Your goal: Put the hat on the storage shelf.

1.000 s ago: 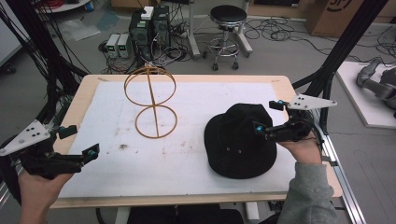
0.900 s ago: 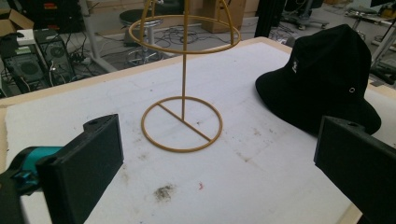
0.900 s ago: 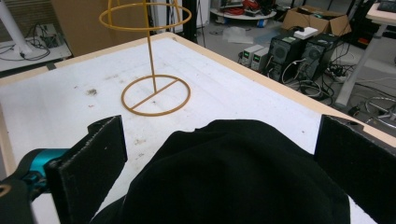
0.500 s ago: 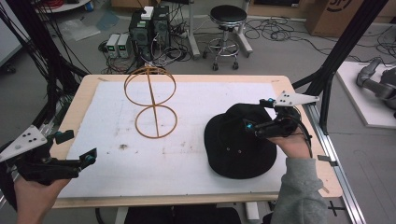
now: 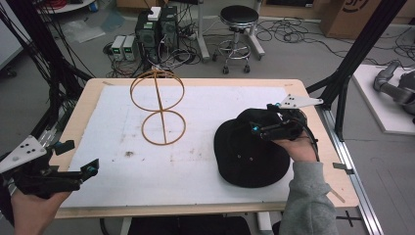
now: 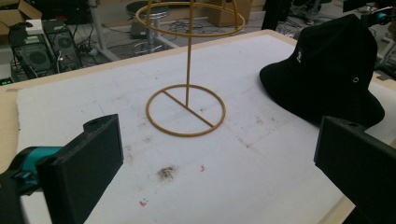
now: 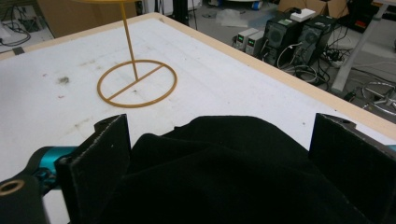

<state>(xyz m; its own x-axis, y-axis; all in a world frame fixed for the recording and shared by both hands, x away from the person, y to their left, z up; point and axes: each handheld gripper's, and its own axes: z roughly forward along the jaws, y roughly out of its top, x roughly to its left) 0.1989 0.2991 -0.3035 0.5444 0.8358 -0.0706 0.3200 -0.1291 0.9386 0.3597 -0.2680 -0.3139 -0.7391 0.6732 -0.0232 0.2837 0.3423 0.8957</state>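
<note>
Counter (image 5: 117,196): wooden top under a white, scuffed mat. Carries everything, largest item first.

Black hat (image 5: 252,154): lies flat on the mat at the right side, well apart from the stand. Soft dark fabric, floppy brim, crown slumped and creased, small white logo and metal eyelets on the side.

Gold wire stand (image 5: 159,105): upright near the middle-back, ring base, thin post, ring top. Bare, presumably the peg for the hat.

Right claw (image 7: 219,154): set low over the far side of the crown, jaws wide and just been closing, fabric between them, pads not yet pressing. Placed for a pinch and lift, likely.

Left claw (image 6: 215,154): parked off the near-left corner, jaws wide apart, nothing between them. Probably waiting.
</note>
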